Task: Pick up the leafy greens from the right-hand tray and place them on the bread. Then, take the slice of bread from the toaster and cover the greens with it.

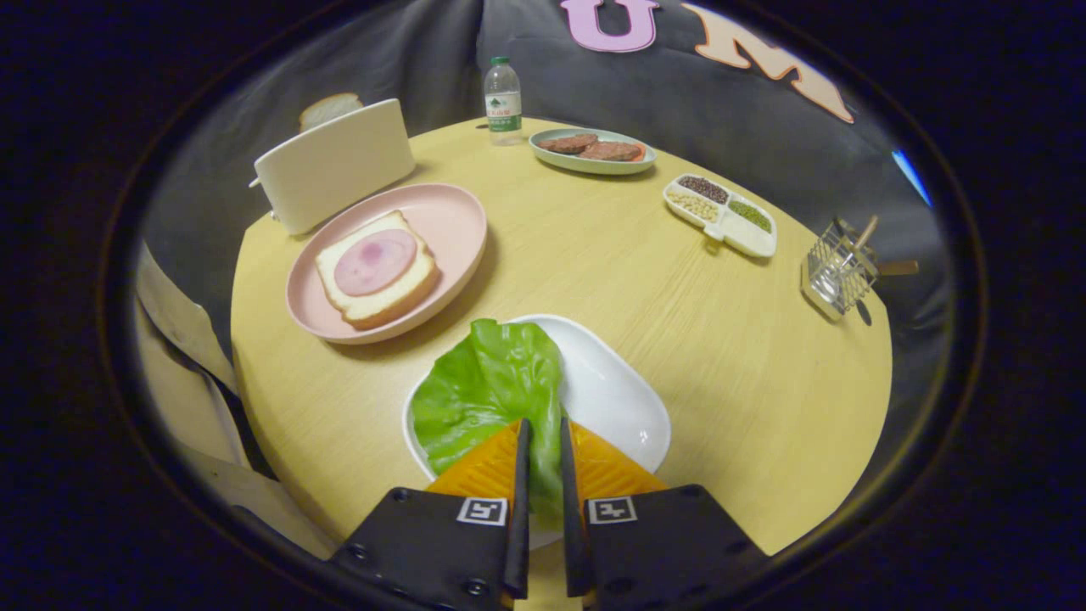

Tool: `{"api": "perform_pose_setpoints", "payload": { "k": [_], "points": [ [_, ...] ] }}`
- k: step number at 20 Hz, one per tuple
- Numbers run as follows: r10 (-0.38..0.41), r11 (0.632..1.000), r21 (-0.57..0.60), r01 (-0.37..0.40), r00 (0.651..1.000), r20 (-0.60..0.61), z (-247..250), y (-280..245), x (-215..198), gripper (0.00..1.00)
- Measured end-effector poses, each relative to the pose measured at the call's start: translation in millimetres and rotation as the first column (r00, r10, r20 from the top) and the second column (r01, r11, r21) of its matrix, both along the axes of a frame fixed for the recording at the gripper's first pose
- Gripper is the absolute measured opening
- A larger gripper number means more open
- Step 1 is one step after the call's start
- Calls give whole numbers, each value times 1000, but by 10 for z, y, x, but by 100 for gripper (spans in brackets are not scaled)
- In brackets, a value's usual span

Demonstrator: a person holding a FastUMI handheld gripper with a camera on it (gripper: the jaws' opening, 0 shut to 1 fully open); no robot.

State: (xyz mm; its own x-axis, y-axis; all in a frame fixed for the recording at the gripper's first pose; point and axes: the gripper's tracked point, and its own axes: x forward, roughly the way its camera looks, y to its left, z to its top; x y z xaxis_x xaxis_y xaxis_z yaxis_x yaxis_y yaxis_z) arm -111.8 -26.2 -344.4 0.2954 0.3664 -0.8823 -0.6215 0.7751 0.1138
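A green lettuce leaf [484,390] hangs over the near left part of the white tray [619,399]. My gripper [541,428] is shut on the leaf's near edge, both fingers pressed close with green showing in the thin gap. Beyond and to the left, a pink plate [458,225] holds a slice of bread [377,284] topped with a round of ham [375,261]. Behind that plate stands a cream toaster [331,165] with a bread slice [329,108] sticking out of its slot.
A water bottle [502,98] stands at the far edge of the round wooden table [679,314]. Near it lie a green plate with meat patties [592,150] and a divided dish of grains [719,214]. A wire rack [840,271] sits at the right edge.
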Motion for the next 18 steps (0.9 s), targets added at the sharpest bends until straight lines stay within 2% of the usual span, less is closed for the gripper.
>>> {"api": "perform_pose_setpoints", "payload": {
  "k": [3,8,18],
  "points": [
    [-14,1000,-6,14,1000,10,66,2,-4,8],
    [-81,997,10,80,996,37,253,2,38,8],
    [-107,993,52,101,986,129,825,277,54,8]
  ]
}}
